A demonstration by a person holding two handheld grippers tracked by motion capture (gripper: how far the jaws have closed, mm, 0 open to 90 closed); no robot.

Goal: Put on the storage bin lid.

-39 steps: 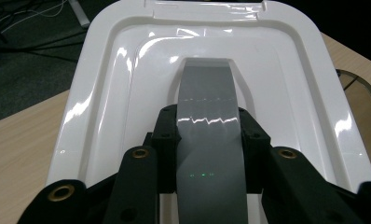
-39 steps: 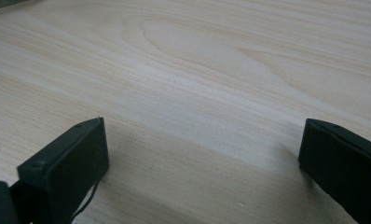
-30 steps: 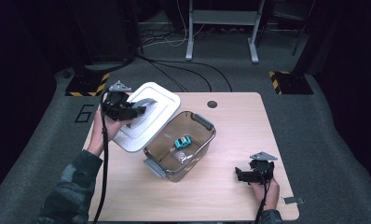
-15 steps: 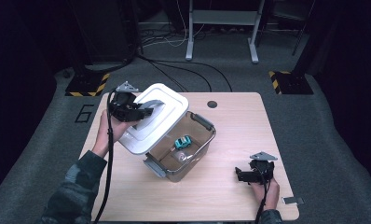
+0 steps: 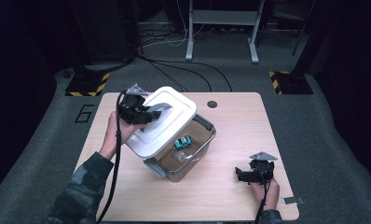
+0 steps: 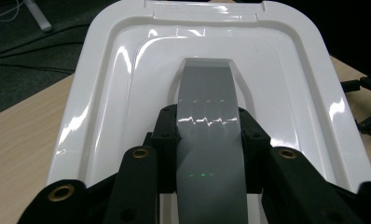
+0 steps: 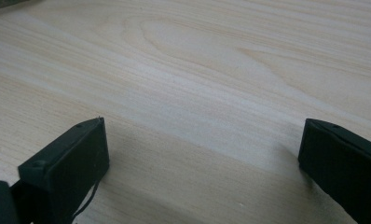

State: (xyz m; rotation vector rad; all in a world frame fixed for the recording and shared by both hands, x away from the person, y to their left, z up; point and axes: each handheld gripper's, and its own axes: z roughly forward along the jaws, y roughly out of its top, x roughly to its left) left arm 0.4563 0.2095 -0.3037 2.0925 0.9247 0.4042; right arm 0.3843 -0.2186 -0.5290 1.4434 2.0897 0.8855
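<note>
A white lid (image 5: 162,121) with a grey handle (image 6: 209,116) hangs tilted over the left part of a clear plastic box (image 5: 203,143). My left gripper (image 5: 146,114) is shut on that handle, its jaws pressing both sides of the grey strap in the left gripper view (image 6: 208,123). Inside the box lies a small teal toy car (image 5: 182,142). My right gripper (image 5: 239,176) rests low near the table's front right, open, with bare wood between its jaws (image 7: 200,140).
The wooden table (image 5: 239,116) has a round cable hole (image 5: 212,104) at the back. A small grey tag (image 5: 293,200) lies at the front right edge. Dark floor with cables and metal stand legs surrounds the table.
My left gripper has carried the lid to the right and up, from beside the box to partly over its opening. The right gripper has stayed put.
</note>
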